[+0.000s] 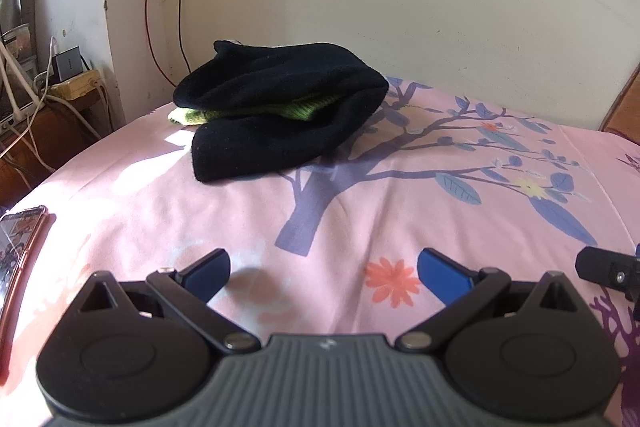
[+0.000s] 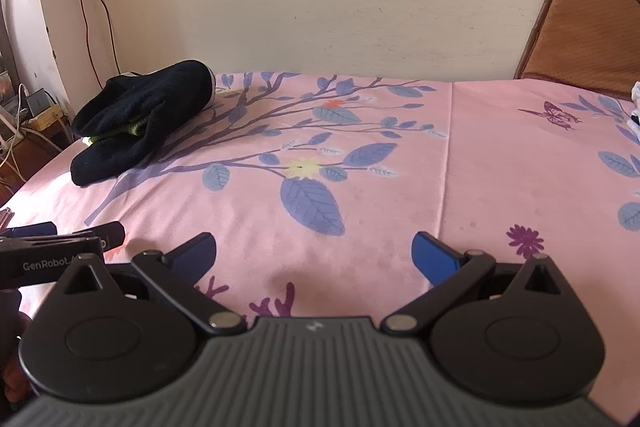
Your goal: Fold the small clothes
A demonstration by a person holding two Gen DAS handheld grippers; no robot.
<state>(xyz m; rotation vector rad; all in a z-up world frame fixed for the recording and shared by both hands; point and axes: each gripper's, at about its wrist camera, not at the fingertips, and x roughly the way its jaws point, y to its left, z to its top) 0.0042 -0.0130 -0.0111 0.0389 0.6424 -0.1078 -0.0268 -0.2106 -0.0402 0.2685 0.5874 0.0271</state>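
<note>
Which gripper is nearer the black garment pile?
Left. The left gripper faces the black garment pile almost straight ahead; the right gripper sits farther right, with the pile far-left.

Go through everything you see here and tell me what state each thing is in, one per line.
Left gripper: open, empty, over the sheet.
Right gripper: open, empty.
Black garment: folded over, lying on the bed.
Green garment: tucked between the black layers.
Pink sheet: spread flat.
Phone: screen lit.
</note>
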